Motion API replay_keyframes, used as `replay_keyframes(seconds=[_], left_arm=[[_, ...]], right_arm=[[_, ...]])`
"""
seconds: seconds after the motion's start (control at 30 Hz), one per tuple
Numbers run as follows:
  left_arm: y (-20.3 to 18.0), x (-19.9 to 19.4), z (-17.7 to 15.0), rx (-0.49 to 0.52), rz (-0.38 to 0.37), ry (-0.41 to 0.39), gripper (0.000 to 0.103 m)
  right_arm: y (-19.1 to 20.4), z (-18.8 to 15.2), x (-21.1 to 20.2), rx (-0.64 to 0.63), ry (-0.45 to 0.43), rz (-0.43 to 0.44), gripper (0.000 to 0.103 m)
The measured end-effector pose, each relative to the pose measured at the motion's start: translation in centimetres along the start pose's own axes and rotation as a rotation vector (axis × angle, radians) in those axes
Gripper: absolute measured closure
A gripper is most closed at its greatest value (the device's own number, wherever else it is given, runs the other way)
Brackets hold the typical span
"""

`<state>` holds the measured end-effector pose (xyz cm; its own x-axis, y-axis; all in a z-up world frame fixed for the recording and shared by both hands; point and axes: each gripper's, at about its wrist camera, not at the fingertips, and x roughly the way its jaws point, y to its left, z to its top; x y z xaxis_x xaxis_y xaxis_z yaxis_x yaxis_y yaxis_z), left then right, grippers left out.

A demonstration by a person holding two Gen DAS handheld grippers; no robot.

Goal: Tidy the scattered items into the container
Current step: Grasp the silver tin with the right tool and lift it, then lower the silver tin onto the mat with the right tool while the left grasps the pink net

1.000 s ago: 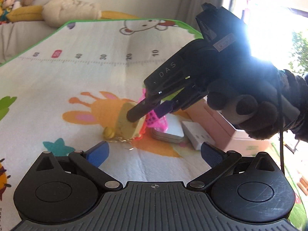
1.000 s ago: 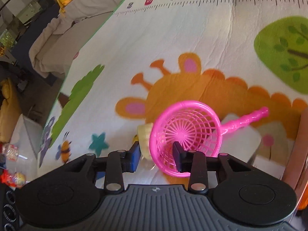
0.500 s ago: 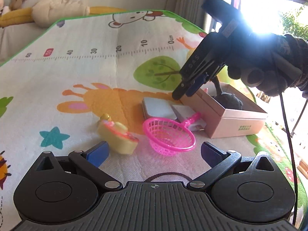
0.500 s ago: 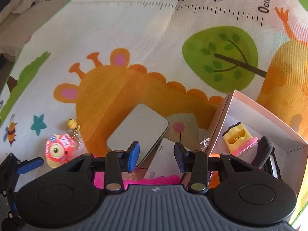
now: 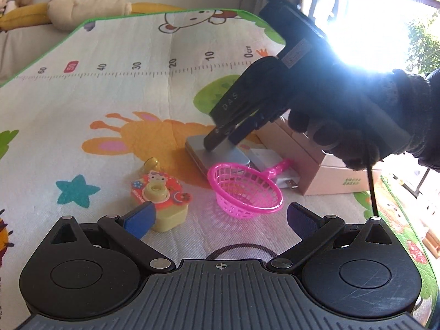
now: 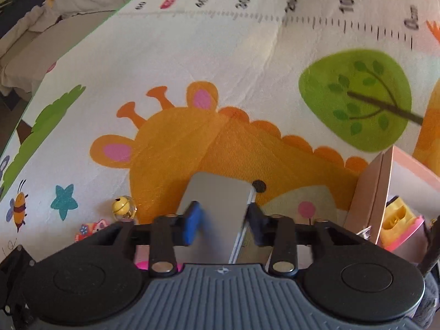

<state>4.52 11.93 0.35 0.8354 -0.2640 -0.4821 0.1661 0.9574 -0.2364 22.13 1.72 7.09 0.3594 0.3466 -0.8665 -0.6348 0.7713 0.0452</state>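
At six o'clock in the right wrist view, the right gripper [image 6: 223, 227] straddles the flat grey tin [image 6: 217, 209], pads at its long edges though whether they pinch I cannot tell; it looks stiff, slick, light; the left gripper [image 5: 220, 220] gapes wide, empty

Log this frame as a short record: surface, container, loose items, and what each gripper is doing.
surface: printed play mat
container: pink cardboard box, open; a yellow toy already inside
loose items: pink net scoop, toy camera with yellow bell, white flat device, silver tin
right gripper: fingers straddling the silver tin, grip not confirmed
left gripper: fingers wide apart, holding nothing, low over the mat
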Motion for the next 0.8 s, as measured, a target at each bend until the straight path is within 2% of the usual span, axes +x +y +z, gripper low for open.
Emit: replay_keyframes(seconds=[0.07, 0.13, 0.2, 0.23, 0.27, 0.3, 0.33, 0.4, 0.53, 0.6, 0.7, 0.8], left_arm=[[0.0, 0.1, 0.0, -0.002, 0.002, 0.001, 0.0], [0.1, 0.1, 0.0, -0.003, 0.002, 0.001, 0.0], [-0.1, 0.1, 0.0, 0.003, 0.005, 0.002, 0.0], [-0.2, 0.1, 0.0, 0.009, 0.005, 0.003, 0.0], [-0.3, 0.2, 0.0, 0.014, 0.008, 0.005, 0.0], [-0.4, 0.2, 0.0, 0.017, 0.017, 0.008, 0.0], [-0.5, 0.3, 0.0, 0.019, 0.032, 0.011, 0.0], [-0.6, 0.2, -0.1, 0.021, 0.063, 0.004, 0.0], [-1.6, -0.6, -0.4, 0.058, 0.124, -0.011, 0.0], [-2.1, -0.8, -0.7, 0.082, 0.13, -0.003, 0.0], [-2.5, -1.0, -0.8, 0.104, 0.139, -0.01, 0.0], [-2.7, -1.0, -0.9, 0.117, 0.143, -0.01, 0.0]], right_arm=[[-0.1, -0.6, -2.0, 0.004, -0.022, 0.051, 0.103], [0.3, -1.6, -3.8, -0.043, -0.053, 0.039, 0.102], [0.4, -2.3, -4.8, -0.052, -0.07, 0.026, 0.098], [0.3, -2.5, -4.9, -0.04, -0.072, 0.031, 0.081], [0.1, -2.5, -4.7, -0.016, -0.079, 0.043, 0.05], [0.2, -2.5, -4.2, 0.002, -0.086, 0.057, 0.035], [0.6, -2.5, -3.6, 0.007, -0.088, 0.068, 0.029], [1.8, -2.4, -1.8, 0.0, -0.07, 0.076, 0.03], [4.4, -2.2, 2.3, -0.023, -0.025, -0.011, 0.03], [4.7, -2.4, 3.2, -0.022, -0.021, -0.014, 0.037], [4.6, -3.0, 1.7, -0.041, -0.063, 0.017, 0.039], [3.4, -3.8, -2.3, -0.019, -0.153, 0.043, 0.039]])
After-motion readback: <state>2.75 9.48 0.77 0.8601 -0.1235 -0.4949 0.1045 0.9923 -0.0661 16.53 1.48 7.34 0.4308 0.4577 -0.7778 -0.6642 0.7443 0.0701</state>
